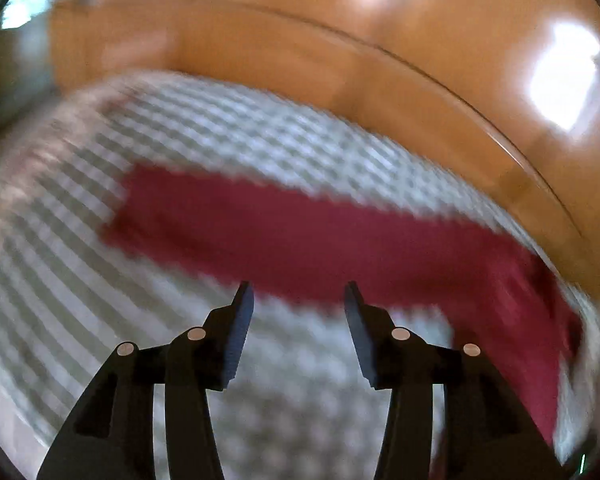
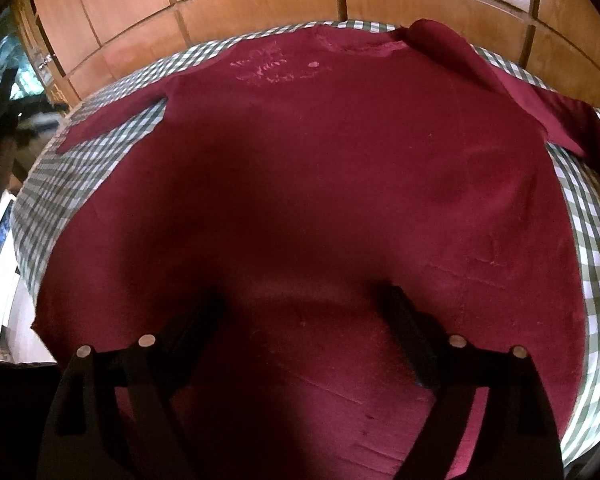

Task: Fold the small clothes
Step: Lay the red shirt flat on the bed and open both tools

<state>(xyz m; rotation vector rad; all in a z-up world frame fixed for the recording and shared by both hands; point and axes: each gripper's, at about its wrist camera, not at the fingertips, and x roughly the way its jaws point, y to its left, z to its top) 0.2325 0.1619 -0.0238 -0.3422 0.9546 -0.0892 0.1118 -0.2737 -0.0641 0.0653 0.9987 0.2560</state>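
A dark red long-sleeved shirt (image 2: 340,168) lies flat on a green-and-white checked cloth (image 2: 592,232), collar at the far edge, faint print on the chest. Its right sleeve (image 2: 540,100) is folded in over the shoulder; its left sleeve (image 2: 108,116) lies straight out. My right gripper (image 2: 304,300) is open and empty, low over the shirt's lower body. In the blurred left wrist view, the left gripper (image 1: 299,292) is open and empty, at the near edge of a sleeve (image 1: 300,236) stretched across the checked cloth (image 1: 80,220).
Wooden panelled cupboard doors (image 2: 260,8) stand right behind the table's far edge and also show in the left wrist view (image 1: 340,40). A chair and floor clutter (image 2: 8,120) lie off the table's left side.
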